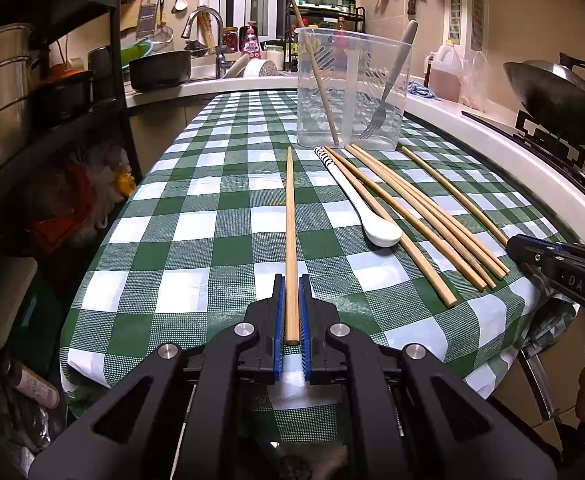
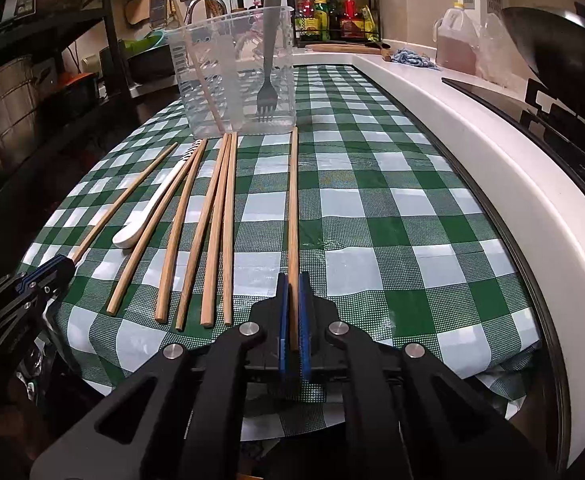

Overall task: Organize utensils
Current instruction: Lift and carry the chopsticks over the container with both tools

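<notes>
My left gripper (image 1: 291,284) is shut on a wooden chopstick (image 1: 290,232) that points toward the clear plastic holder (image 1: 352,92). My right gripper (image 2: 292,280) is shut on another wooden chopstick (image 2: 293,208), also pointing at the holder (image 2: 236,76). The holder stands at the far end of the checked table and contains one chopstick (image 1: 320,80) and a grey fork (image 1: 388,88). Several loose chopsticks (image 1: 420,216) and a white spoon (image 1: 362,204) lie between the two grippers. The right gripper shows at the right edge of the left wrist view (image 1: 524,248).
The green and white checked tablecloth (image 1: 212,240) covers the table. A white counter edge (image 2: 472,152) runs along the right with a wok (image 1: 552,100) on a stove and an oil jug (image 1: 446,74). A dark shelf rack (image 1: 52,80) with pots stands at the left.
</notes>
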The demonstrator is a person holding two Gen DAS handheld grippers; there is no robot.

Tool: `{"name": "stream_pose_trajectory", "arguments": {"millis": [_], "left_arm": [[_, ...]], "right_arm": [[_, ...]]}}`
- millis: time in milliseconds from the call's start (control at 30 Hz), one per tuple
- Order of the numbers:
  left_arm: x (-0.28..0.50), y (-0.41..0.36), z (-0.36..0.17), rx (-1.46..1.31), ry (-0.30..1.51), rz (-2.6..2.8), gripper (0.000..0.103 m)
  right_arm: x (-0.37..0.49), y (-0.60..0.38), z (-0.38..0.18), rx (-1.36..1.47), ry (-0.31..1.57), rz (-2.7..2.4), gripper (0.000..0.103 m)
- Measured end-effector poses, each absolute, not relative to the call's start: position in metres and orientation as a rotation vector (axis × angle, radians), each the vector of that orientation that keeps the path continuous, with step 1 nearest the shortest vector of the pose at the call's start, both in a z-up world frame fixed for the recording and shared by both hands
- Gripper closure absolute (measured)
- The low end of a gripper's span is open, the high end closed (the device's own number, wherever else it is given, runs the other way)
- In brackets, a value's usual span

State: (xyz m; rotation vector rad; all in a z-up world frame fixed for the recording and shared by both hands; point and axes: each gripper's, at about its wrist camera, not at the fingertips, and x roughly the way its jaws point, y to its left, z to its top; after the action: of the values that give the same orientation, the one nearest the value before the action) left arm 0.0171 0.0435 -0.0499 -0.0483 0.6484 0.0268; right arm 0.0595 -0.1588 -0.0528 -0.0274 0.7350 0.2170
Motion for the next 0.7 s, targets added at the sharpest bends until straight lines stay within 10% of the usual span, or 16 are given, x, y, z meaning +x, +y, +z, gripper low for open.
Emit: {"name": "stream_pose_trajectory", "arguments": {"millis": [700], "left_arm": [[-0.009,0.043,0.014,-0.073,0.533,-0.008,0.096]], "right_arm": [[0.023,-0.161,0.026,-0.032,0.604,0.236,0.098]]}}
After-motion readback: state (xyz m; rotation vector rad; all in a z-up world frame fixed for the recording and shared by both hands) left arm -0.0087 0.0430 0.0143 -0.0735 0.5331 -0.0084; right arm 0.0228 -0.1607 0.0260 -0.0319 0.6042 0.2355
